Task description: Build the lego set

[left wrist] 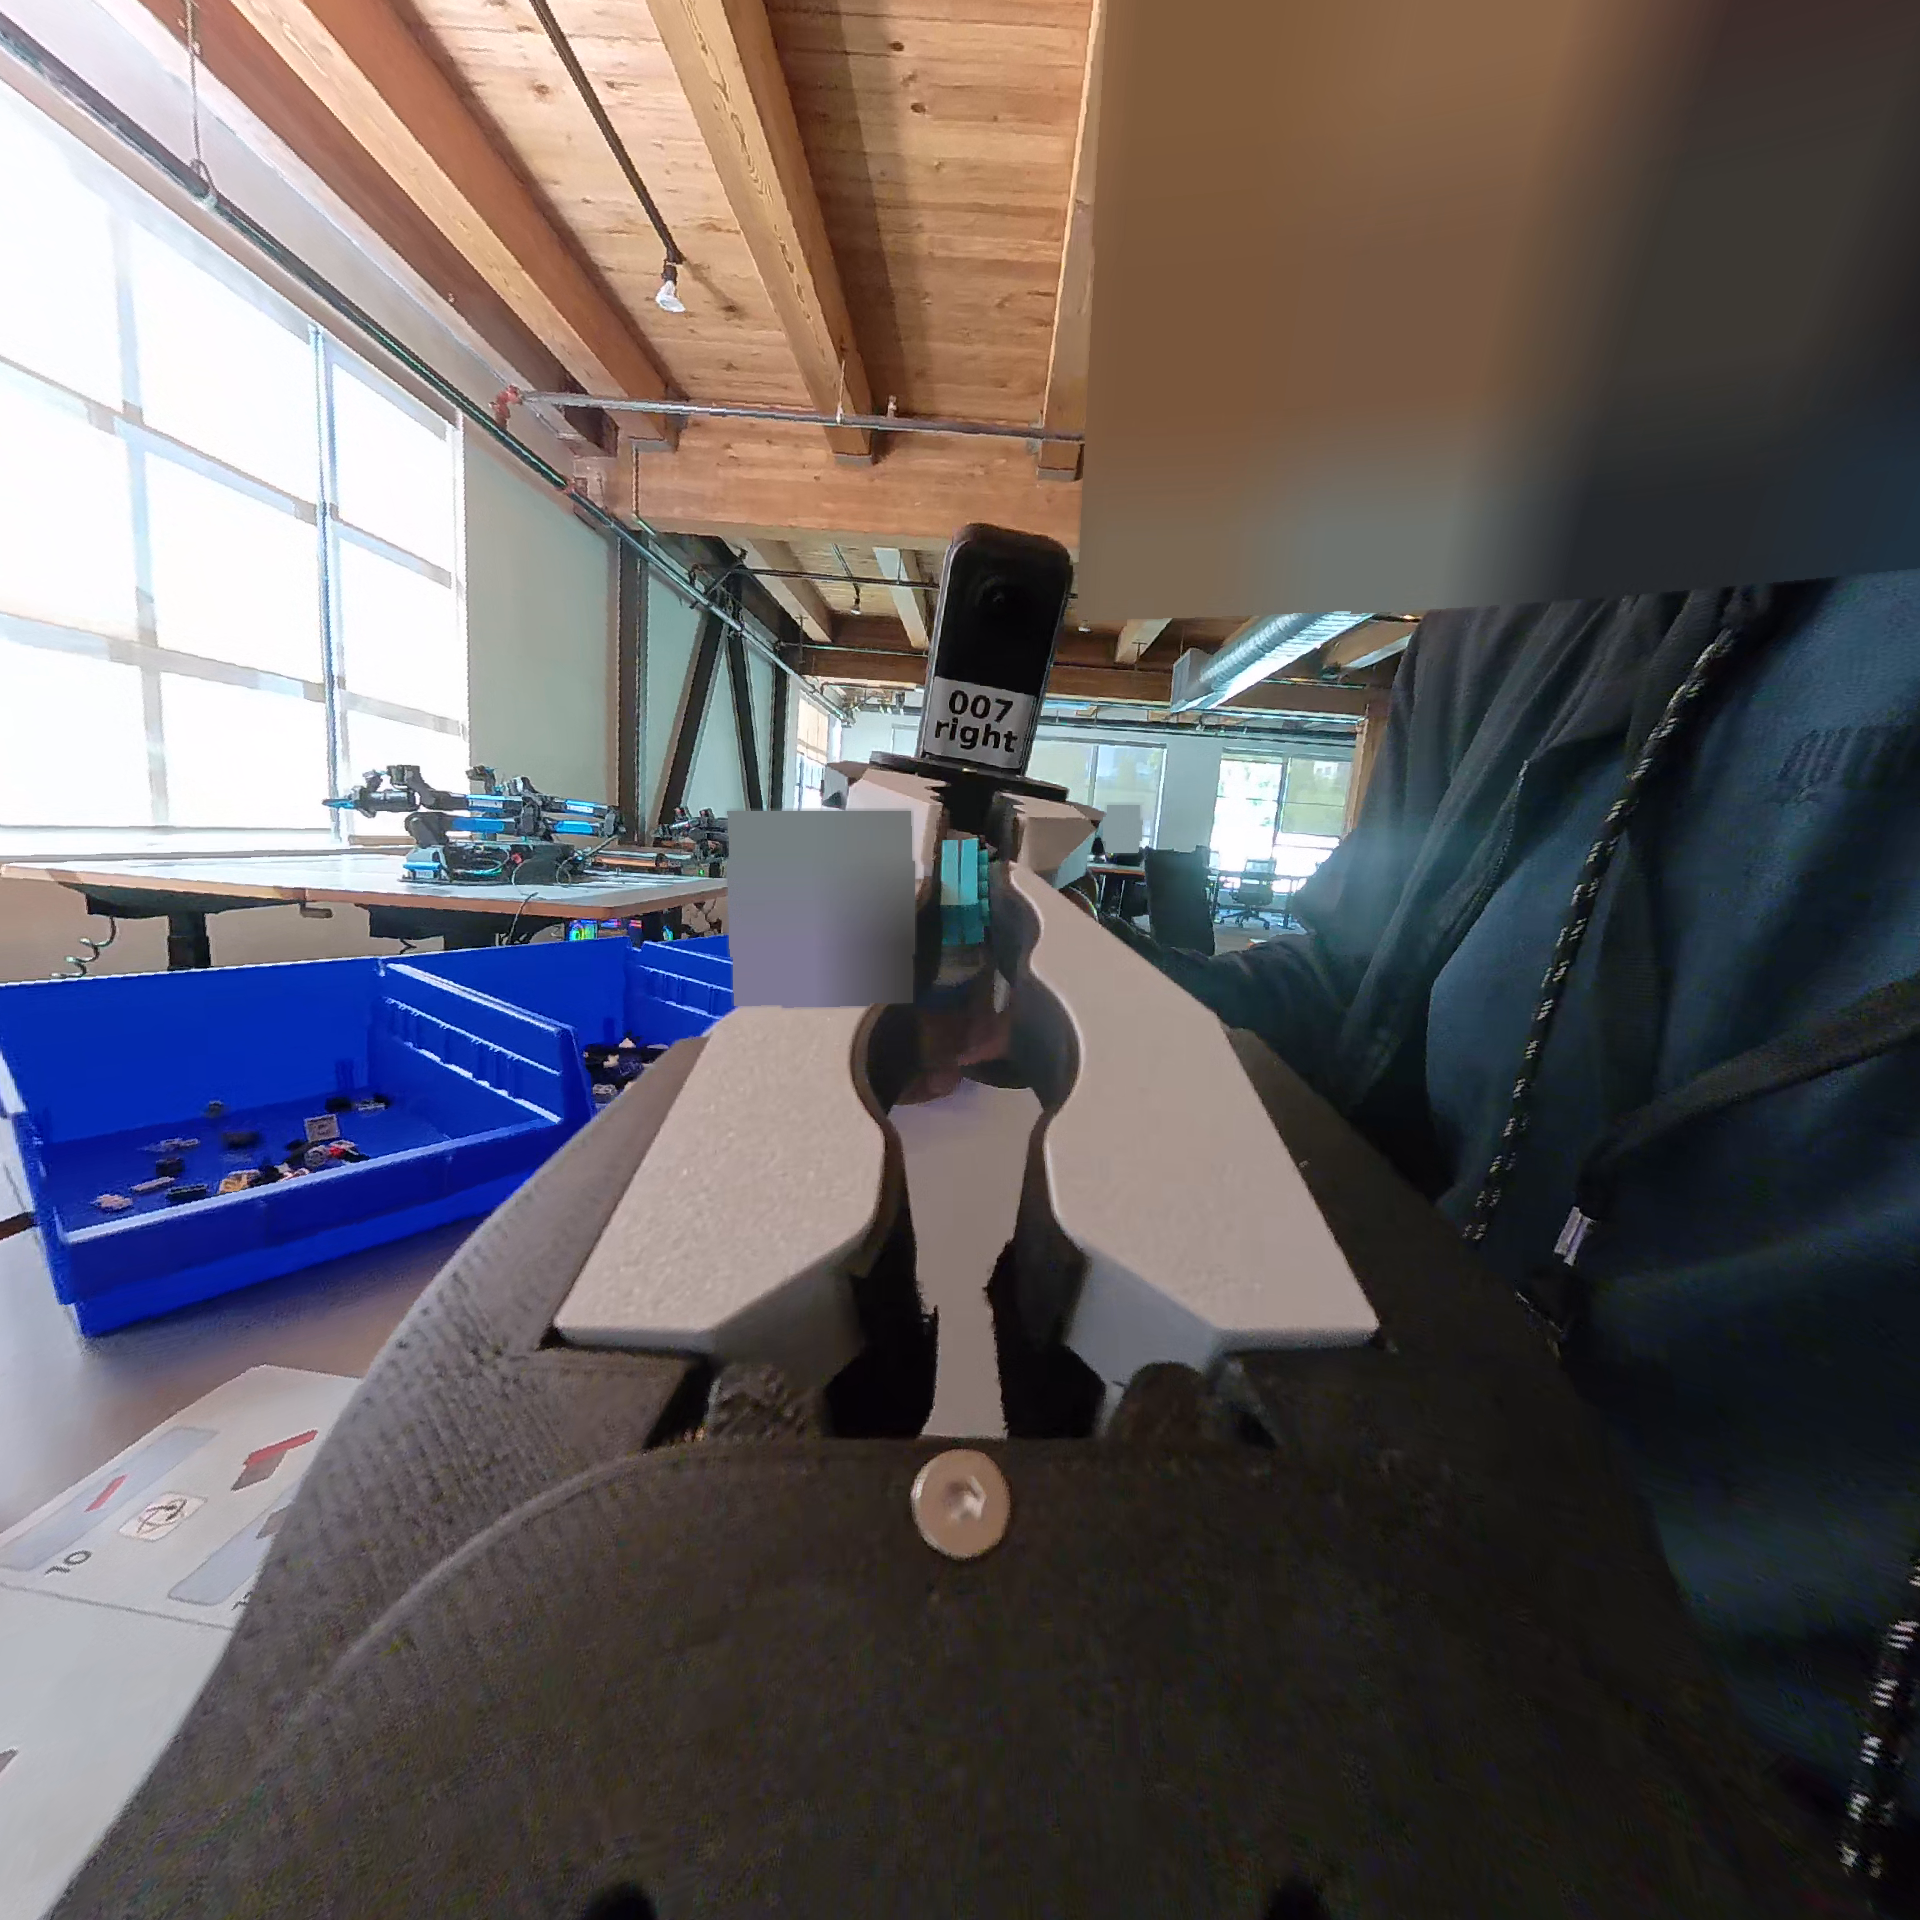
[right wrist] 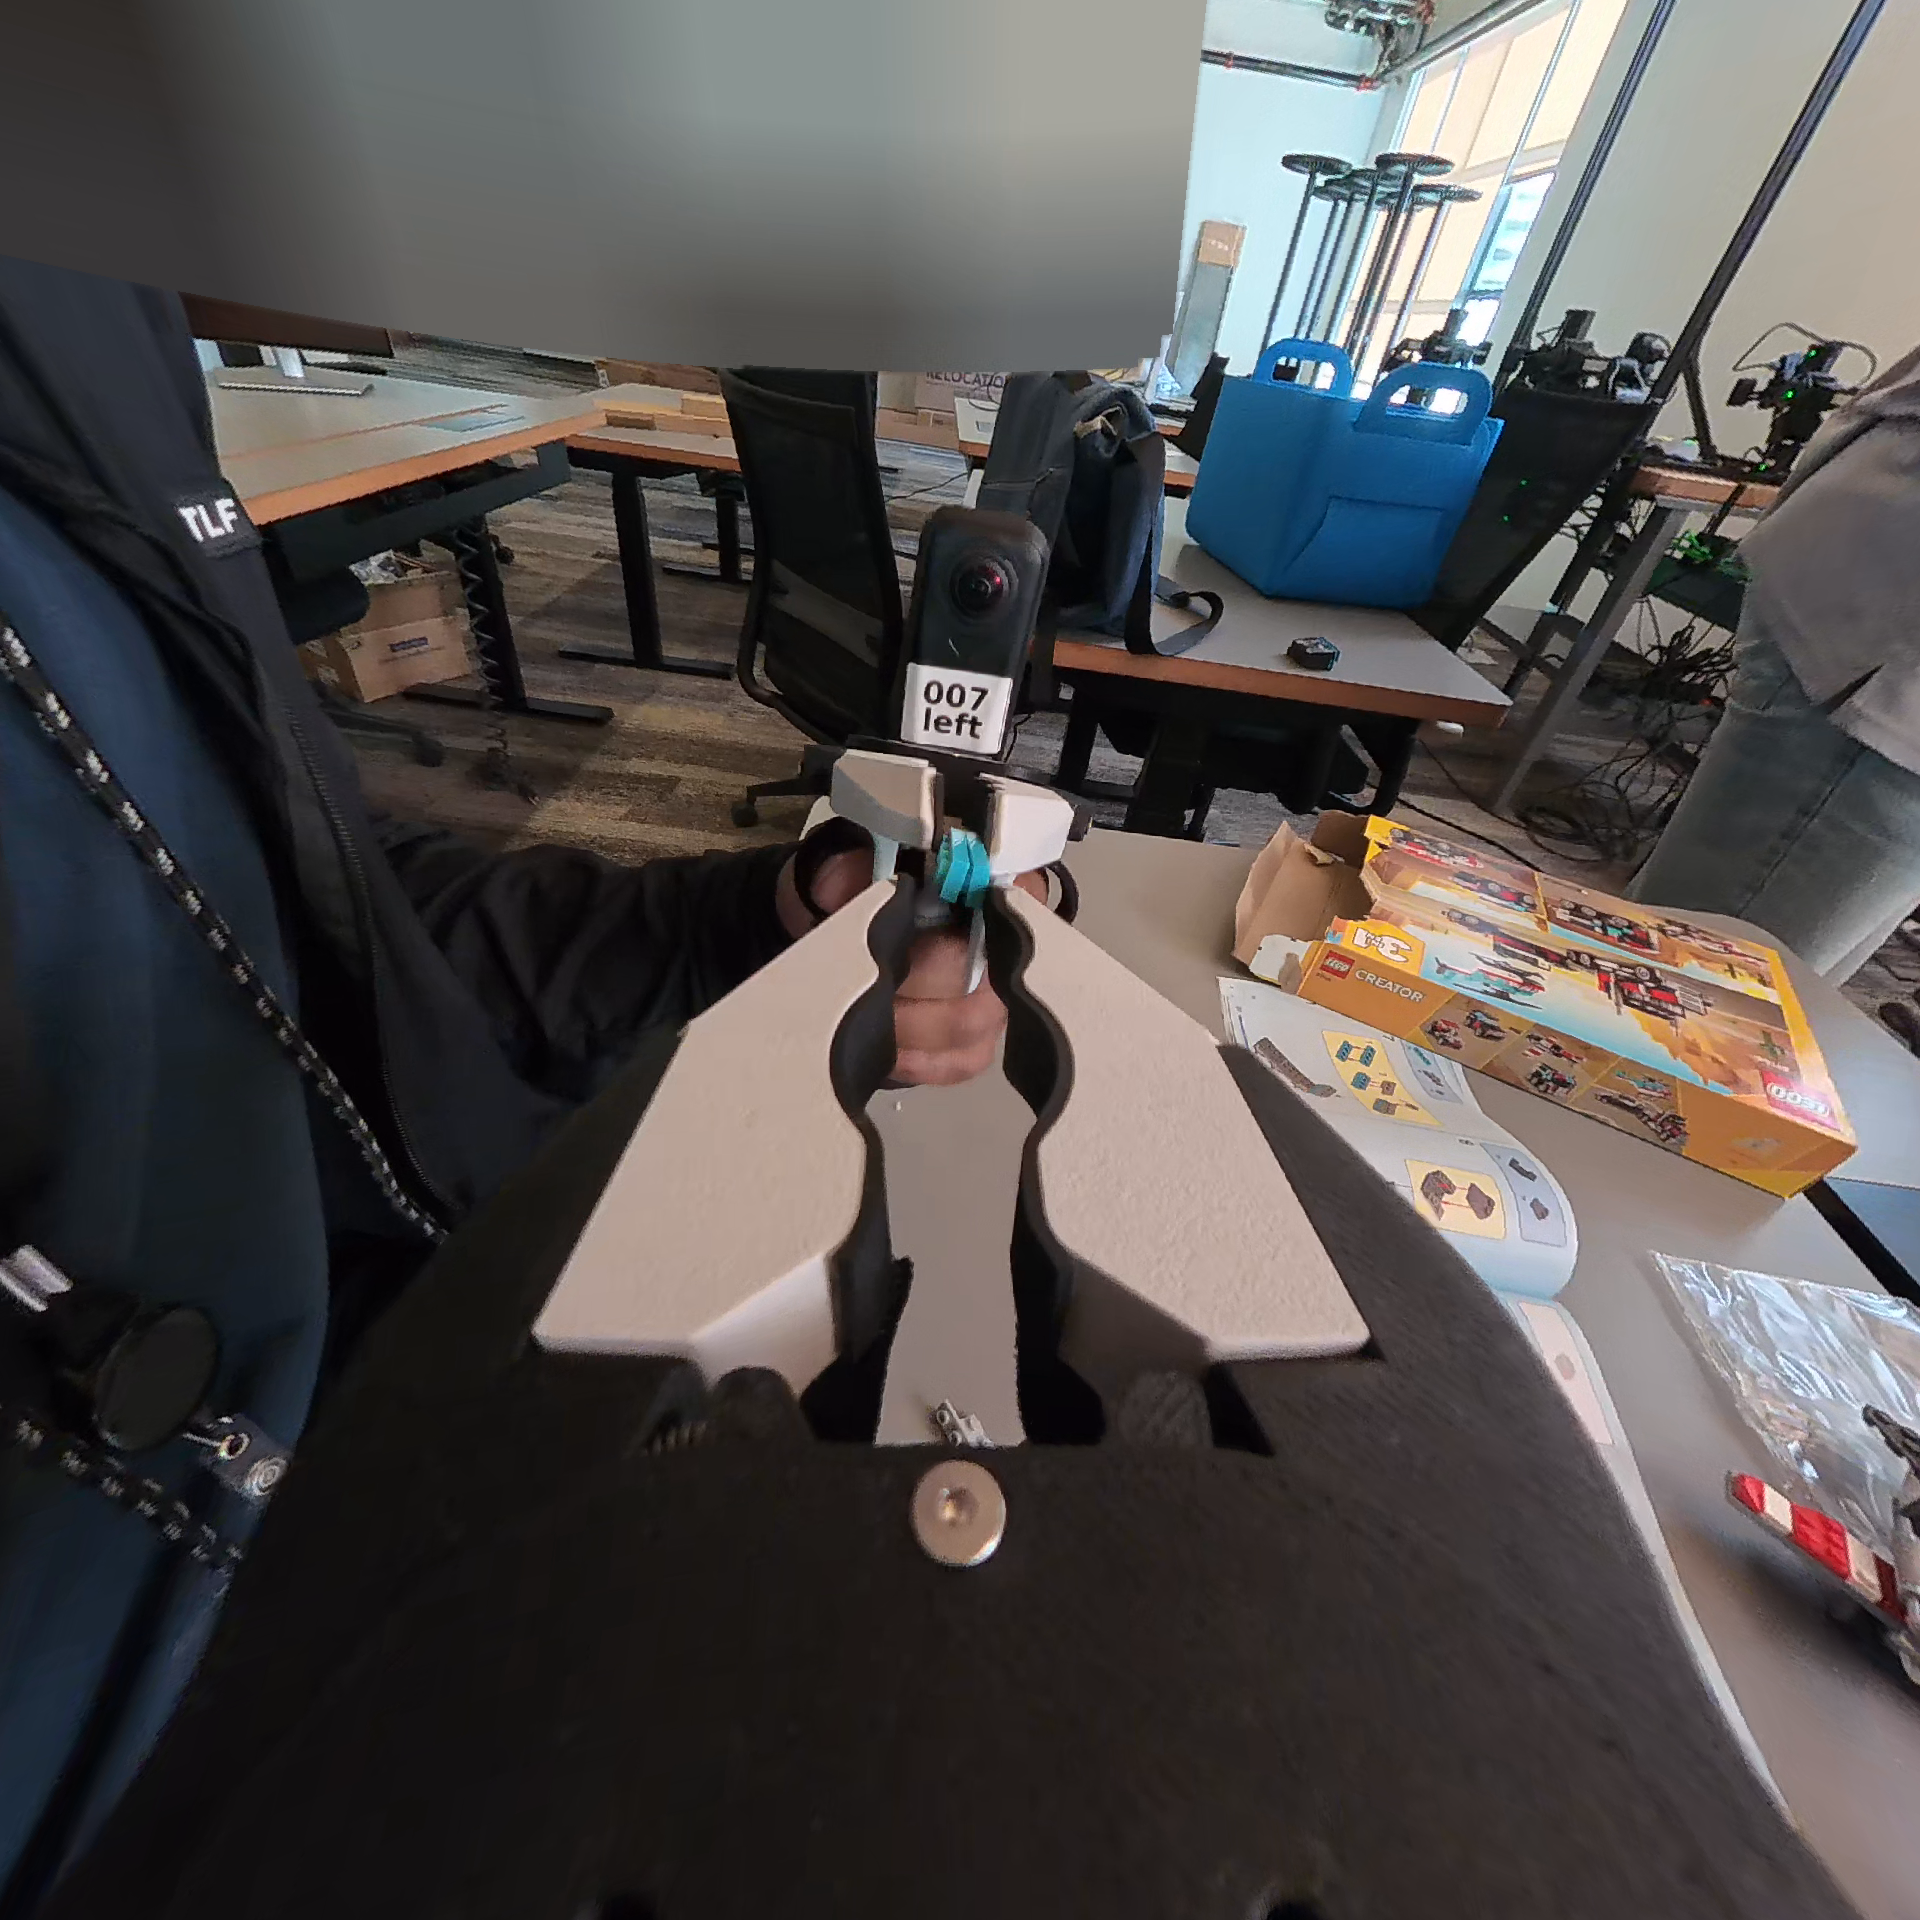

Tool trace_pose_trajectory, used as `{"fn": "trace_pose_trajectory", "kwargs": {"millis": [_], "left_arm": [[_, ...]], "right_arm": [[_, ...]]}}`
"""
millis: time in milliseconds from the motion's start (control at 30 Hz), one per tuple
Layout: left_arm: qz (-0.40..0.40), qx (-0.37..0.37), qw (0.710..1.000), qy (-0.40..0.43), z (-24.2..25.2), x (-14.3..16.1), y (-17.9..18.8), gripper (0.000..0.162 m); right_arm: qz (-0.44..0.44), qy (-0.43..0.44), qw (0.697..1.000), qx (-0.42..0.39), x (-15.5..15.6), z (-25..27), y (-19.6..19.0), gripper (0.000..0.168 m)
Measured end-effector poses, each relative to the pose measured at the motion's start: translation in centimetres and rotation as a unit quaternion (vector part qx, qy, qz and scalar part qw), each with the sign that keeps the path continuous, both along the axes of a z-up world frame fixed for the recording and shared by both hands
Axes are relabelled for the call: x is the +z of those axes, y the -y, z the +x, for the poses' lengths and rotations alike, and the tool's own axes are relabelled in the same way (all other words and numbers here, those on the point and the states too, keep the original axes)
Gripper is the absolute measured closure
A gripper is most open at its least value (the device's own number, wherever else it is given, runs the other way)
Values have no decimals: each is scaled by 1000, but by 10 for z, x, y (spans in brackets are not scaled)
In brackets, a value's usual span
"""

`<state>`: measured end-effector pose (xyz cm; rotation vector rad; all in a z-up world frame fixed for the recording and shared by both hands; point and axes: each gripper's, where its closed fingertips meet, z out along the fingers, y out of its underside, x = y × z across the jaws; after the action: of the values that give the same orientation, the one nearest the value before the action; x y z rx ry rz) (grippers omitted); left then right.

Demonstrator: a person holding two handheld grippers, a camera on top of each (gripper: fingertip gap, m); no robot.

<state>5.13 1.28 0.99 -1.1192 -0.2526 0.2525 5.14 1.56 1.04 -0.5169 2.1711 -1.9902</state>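
**Two grippers meet tip to tip over a small teal lego assembly**

Black textured gripper bodies fill the foreground of both wrist views, each with two pale grey fingers converging forward. In the left wrist view, a blue plastic bin (left wrist: 312, 1164) sits at the left on the grey table (left wrist: 208, 1361), holding scattered small lego pieces (left wrist: 239, 1158); a printed sheet (left wrist: 156, 1496) lies nearer, at the lower left. The left gripper (left wrist: 961, 935) has its tips drawn close around a small teal lego assembly (left wrist: 964, 894), and the right gripper, topped by a labelled black camera (left wrist: 992, 644), faces it from the far side. A person in a dark blue hooded jacket (left wrist: 1621, 1039) stands at the right.

In the right wrist view, that jacket occupies the left. The right gripper (right wrist: 940, 894) is closed on the same teal assembly (right wrist: 961, 868), tip to tip with the left gripper, whose handle a hand (right wrist: 935, 1023) grasps. A tiny grey lego piece (right wrist: 958, 1423) lies on the table between the finger bases. Rightward lie an open instruction booklet (right wrist: 1455, 1174), a yellow lego box (right wrist: 1558, 997), crinkled clear plastic bag (right wrist: 1787, 1351) and a red-and-white striped lego build (right wrist: 1829, 1548).
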Motion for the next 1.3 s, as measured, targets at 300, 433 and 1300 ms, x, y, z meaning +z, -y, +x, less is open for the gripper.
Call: {"fn": "trace_pose_trajectory", "kwargs": {"millis": [300, 433, 1300], "left_arm": [[1, -8, 1000, -1, 2, 0, -1, 153], [3, -15, 1000, 1, 3, 0, -2, 153], [9, -33, 999, 11, 3, 1, -9, 153]], "right_arm": [[0, 10, 1000, 7, 2, 1, 1, 159], [1, 10, 1000, 9, 2, 2, -1, 160], [-24, 1, 1000, 16, 4, 4, -2, 160]]}}
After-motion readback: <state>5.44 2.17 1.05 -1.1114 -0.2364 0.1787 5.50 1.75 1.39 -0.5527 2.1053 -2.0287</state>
